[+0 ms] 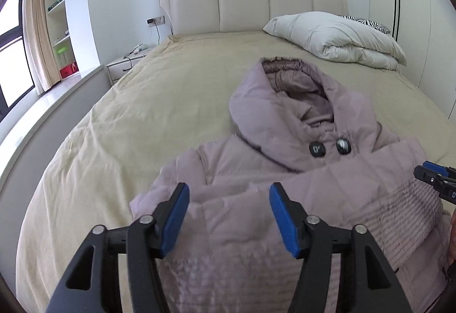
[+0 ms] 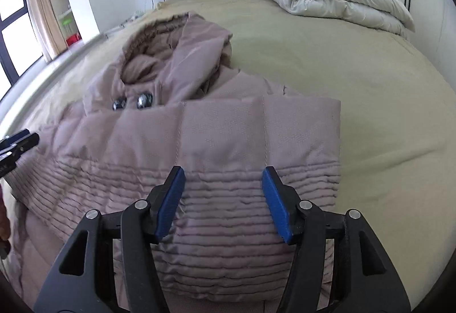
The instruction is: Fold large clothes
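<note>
Jacket (image 1: 285, 170) first: it's a puffy mauve hooded one, lying on the tan bedspread (image 1: 142, 102) toward the near side of the bed, hood (image 1: 285, 96) pointing at the cream headboard (image 1: 250, 2). Two dark shiny buttons (image 1: 330, 147) sit side by side just under the hood opening. Lower part looks folded up over the body, so you get a band of tight horizontal quilting (image 2: 228, 199) with smoother panels above it, ending in a straight edge on the right side in the right wrist view.

Left gripper (image 1: 229, 219) points down at an angle over the jacket's near left part, blue pads (image 1: 176, 221) spread well apart, fabric visible between them but nothing pinched. Right gripper (image 2: 223, 200) hangs over the quilted band, also tilted down, fingers apart and not pressing on the cloth as far as I can tell. Each gripper's tip pokes into the edge of the other's view.

White folded duvet (image 1: 336, 36) sits at the far right by the headboard, well apart from the jacket.
</note>
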Motion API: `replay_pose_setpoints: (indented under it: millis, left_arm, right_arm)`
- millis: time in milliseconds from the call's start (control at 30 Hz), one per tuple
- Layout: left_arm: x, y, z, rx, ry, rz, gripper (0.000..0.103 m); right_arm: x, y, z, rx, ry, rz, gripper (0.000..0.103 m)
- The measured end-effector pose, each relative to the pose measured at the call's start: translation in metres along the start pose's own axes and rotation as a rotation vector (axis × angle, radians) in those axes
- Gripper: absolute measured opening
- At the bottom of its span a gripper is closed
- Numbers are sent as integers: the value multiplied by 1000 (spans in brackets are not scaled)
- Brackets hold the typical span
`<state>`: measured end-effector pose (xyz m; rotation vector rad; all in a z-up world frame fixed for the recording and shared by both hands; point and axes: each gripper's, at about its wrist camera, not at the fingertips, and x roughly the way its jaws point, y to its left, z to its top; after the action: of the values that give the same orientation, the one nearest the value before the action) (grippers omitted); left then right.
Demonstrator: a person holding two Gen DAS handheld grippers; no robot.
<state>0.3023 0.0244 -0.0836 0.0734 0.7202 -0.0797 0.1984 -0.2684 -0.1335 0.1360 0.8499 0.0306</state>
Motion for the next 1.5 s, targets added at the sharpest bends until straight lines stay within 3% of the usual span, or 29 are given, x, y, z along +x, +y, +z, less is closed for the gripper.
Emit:
replay_pose_setpoints:
  millis: [67,333,433,500,567,667,733,800,933,1100,1300,1333,1367,1400,1500]
  left_arm:
    - [12,0,26,-12,-11,2,80]
    - [102,-43,130,58,-4,53,82]
    - [147,-52,149,64,67,74,82]
    - [177,-45,155,9,145,63,82]
    - [194,-28,154,-79,186,47,76]
    - [209,-14,148,-144,236,-19,51]
    - [208,-19,143,-108,243,-33,18]
    - [195,-23,140,-94,204,-38,12]
    - [152,-23,136,-84,92,-54,10]
    - [114,-28,125,-10,-12,-40,9]
    - [88,-25,113,18,-76,-39,9]
    - [88,-22,112,15,-76,-39,9]
    - [87,-20,111,5,-72,-46,9]
    - [86,-17,110,-8,-67,-57,9]
    - [72,-10,106,-54,-71,-81,8]
  right_arm:
    - [-7,-3,15,15,-34,6,57]
    - [1,-12,76,58,-53,80,58]
    - [6,-11,87,45,-55,87,58]
    - [12,-13,91,29,-45,88,58]
    - [20,-14,93,13,-34,80,58]
    - [34,-16,98,-6,-12,75,58]
    - [43,-14,107,-11,-4,82,58]
    - [52,-9,122,-13,-10,102,58]
    - [74,3,159,35,1,135,58]
    - [115,32,191,39,58,98,64]
    - [176,56,206,2,184,-50,64]
    - [179,57,206,-3,187,-64,61]
    - [178,55,207,4,173,-68,43]
    - [176,52,208,16,171,-60,31]
    - [157,47,202,1,140,-44,14]
